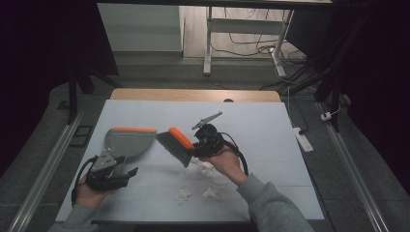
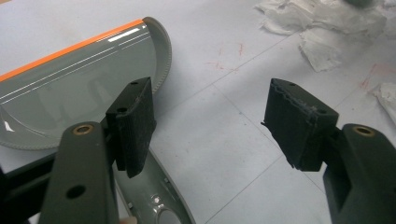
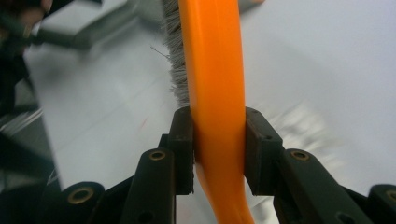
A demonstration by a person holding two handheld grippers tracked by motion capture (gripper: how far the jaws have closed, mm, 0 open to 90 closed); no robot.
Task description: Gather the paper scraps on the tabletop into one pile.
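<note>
Sweeping barely begun: paper scraps (image 1: 203,181) lie unswept at lower centre, dustpan (image 1: 126,141) empty.
Right gripper (image 1: 197,147) clamps the brush (image 1: 177,145); left gripper (image 1: 126,173) gapes empty over the dustpan's handle.

A white worktop (image 1: 270,145) with a wooden far edge stands on grey carpet. Behind it rise the white legs of a desk frame (image 1: 209,43), with black cables (image 1: 251,46) strewn across the floor beneath. A white power strip (image 1: 303,139) lies on the floor just beside the worktop's right edge. Metal rails (image 1: 43,174) flank both sides.
</note>
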